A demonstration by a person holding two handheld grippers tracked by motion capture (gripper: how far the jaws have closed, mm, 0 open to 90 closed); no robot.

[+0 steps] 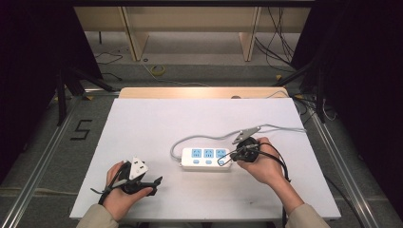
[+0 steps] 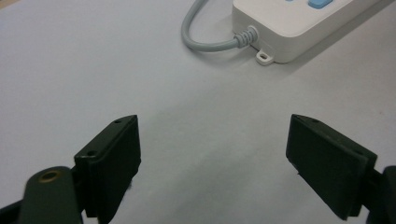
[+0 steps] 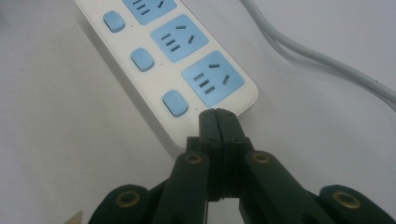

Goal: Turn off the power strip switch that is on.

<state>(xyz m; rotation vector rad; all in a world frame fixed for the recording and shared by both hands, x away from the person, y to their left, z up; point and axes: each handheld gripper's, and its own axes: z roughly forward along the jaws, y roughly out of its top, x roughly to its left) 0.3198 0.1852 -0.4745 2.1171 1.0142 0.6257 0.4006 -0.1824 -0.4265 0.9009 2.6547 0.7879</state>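
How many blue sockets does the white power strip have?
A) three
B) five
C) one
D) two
A: the high view shows three blue sockets in a row on the white power strip, each with a small blue button beside it.

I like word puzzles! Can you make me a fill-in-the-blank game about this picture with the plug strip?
1. The power strip has ___ blue sockets.
2. The right gripper has its jaws ___.
3. The left gripper has its jaws ___, with nothing between them.
4. The cable of the strip is ___ in colour.

Missing words: three; shut; open; grey
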